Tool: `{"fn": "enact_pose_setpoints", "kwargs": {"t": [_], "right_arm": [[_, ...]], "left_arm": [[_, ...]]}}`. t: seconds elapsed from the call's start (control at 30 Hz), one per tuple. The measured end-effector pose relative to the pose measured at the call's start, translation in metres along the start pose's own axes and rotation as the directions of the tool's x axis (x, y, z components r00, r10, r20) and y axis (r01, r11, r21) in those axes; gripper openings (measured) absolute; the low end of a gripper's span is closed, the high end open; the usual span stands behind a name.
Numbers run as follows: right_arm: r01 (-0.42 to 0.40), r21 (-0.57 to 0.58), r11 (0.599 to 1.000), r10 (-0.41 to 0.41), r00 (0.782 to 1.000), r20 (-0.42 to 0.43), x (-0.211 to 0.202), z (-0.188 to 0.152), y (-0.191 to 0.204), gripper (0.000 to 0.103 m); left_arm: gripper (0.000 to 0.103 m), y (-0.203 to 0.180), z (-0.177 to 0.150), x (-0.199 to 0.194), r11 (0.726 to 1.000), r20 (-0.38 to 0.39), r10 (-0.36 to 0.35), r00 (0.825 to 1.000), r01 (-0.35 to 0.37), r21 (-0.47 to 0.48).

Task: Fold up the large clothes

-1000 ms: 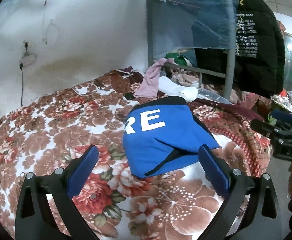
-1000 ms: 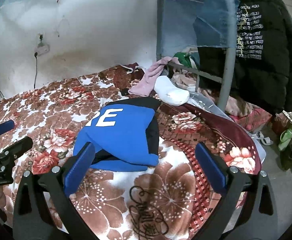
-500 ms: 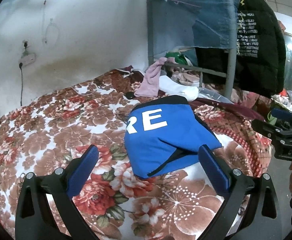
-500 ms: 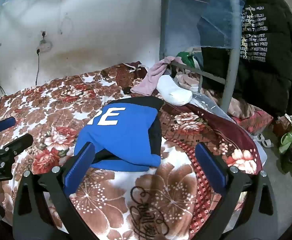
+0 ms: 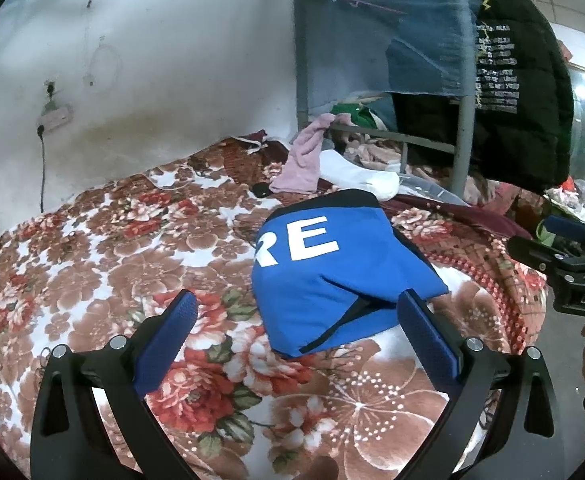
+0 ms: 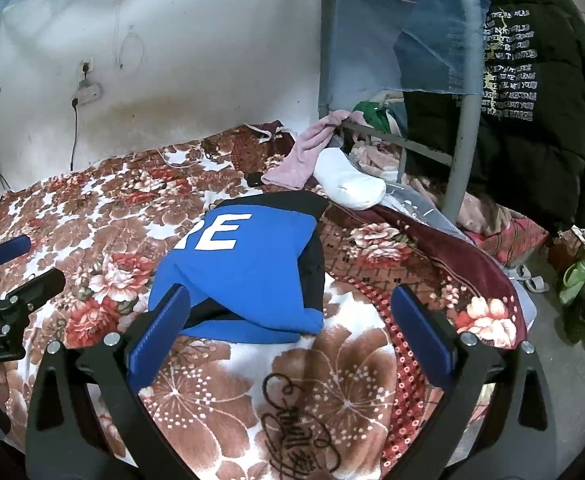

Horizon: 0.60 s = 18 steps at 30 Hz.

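A blue garment with white letters "RE" and black trim point(image 5: 332, 276) lies folded into a compact bundle on the floral blanket point(image 5: 132, 264); it also shows in the right wrist view point(image 6: 248, 272). My left gripper point(image 5: 296, 316) is open and empty, held just short of the bundle's near edge. My right gripper point(image 6: 292, 308) is open and empty, held above the bundle's near right corner. Each gripper shows at the edge of the other's view: the right one point(image 5: 572, 264), the left one point(image 6: 8, 280).
A pink cloth point(image 6: 304, 152) and a white sock point(image 6: 348, 184) lie behind the bundle by the metal bed frame point(image 6: 464, 128). A black printed jacket point(image 6: 532, 92) and blue netting hang at the right. The bed's edge and the floor are at the right point(image 6: 572, 360).
Both grippers have drawn back slightly from the folded garment and stayed open. The garment has not moved.
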State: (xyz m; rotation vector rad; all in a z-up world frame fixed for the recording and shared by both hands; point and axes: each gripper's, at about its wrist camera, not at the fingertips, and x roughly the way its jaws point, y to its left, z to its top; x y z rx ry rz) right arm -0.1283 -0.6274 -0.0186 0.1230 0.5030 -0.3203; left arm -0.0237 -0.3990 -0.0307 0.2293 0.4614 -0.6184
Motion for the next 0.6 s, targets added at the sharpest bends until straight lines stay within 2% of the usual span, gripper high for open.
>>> {"fn": "enact_pose_setpoints", "kwargs": {"t": [0.6], "right_arm": [[-0.01,-0.015,1.0,0.01,1.0,-0.01,0.0011,-0.0029,0.0023,0.099]], "left_arm": [[0.098,-0.0017,0.0012,-0.0057,0.996,0.008,-0.09,0.996,0.09,0.01]]}}
